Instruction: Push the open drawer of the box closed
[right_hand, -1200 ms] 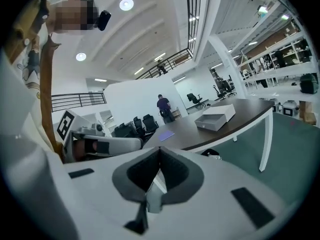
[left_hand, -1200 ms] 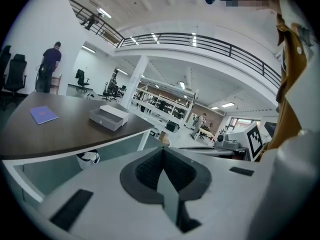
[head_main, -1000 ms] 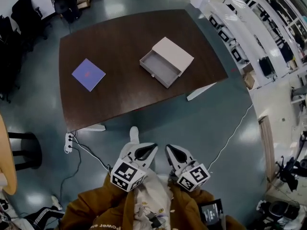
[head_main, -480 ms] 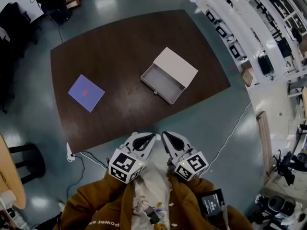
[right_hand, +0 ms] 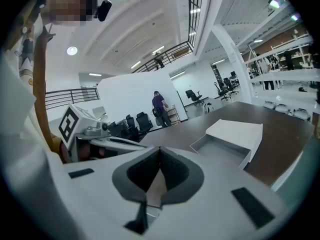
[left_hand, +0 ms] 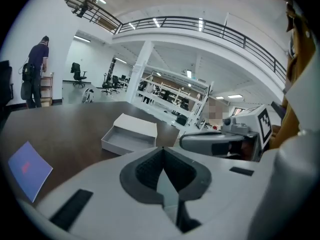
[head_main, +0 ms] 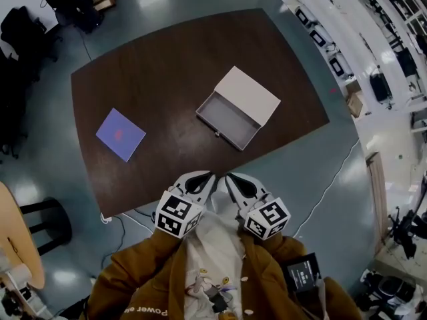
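A white box lies on the dark table, its grey drawer pulled out toward the front edge, empty. Both grippers hang close to my body, short of the table's near edge. In the head view my left gripper and right gripper sit side by side, tips nearly touching, each shut with nothing held. The left gripper view shows the box ahead beyond the shut left gripper. From the right gripper view, the box lies ahead to the right of the shut right gripper.
A purple square sheet lies on the table's left part. A round wooden stool stands at the left. White shelving runs along the right side. Cables trail on the floor under the table's near edge. A person stands far back.
The table's near edge has come closer to both grippers as I stepped forward. Both grippers sit higher in the head view and remain shut. The box and drawer are unmoved.
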The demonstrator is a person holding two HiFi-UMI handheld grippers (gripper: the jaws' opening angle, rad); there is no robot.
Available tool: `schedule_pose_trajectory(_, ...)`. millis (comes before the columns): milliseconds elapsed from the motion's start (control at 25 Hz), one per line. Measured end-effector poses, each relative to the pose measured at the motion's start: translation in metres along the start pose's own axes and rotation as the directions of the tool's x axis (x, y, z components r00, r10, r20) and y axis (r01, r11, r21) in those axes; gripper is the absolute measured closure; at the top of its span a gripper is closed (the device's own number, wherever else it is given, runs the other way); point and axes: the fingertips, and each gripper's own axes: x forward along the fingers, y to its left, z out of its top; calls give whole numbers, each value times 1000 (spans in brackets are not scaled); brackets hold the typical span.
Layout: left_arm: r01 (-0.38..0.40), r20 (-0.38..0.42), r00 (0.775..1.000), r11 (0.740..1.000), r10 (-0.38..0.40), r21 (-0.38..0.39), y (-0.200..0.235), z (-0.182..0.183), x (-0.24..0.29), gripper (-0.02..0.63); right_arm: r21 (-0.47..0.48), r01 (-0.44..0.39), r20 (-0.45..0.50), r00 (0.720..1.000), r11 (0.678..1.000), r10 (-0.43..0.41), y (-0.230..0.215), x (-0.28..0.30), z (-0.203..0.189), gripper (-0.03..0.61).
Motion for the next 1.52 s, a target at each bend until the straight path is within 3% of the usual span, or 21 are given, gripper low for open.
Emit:
schedule_pose_trajectory(80,-18,-25,1000,1000,18,4,7,-5,21,593,0,-5,-18,1000,1000,5,-18,-3,-4,578)
schedule_pose_trajectory(240,-33,-96,995,998,37,45,17,-17,59,475,-20,3,-39,999,1000,-4,-47,-12,-11,578)
schedule_pose_trajectory(520,-69,-185,978,984,99,161,50,-38,115,399,-22,-7,-52,999,1000,6,-66,-20,-10,577)
schedule_pose_trajectory(800,-93,-282,947,970,156,226,89,-65,162,397,0,-4,-73,997,1000,4,-78,-17,-13,578)
schedule_pose_trajectory(960,-108,-342,923,970,179,217,108,-77,179,397,10,-8,-85,996,1000,9,-83,-15,-16,578)
schedule_pose_trajectory(1280,-111,-391,900,967,196,230,129,-86,201,398,35,2,-103,995,999,2,-90,-13,-21,578)
schedule_pose_trajectory(1520,-98,-420,886,965,196,244,133,-92,210,418,2,60,-93,994,998,-60,-110,-11,-19,578)
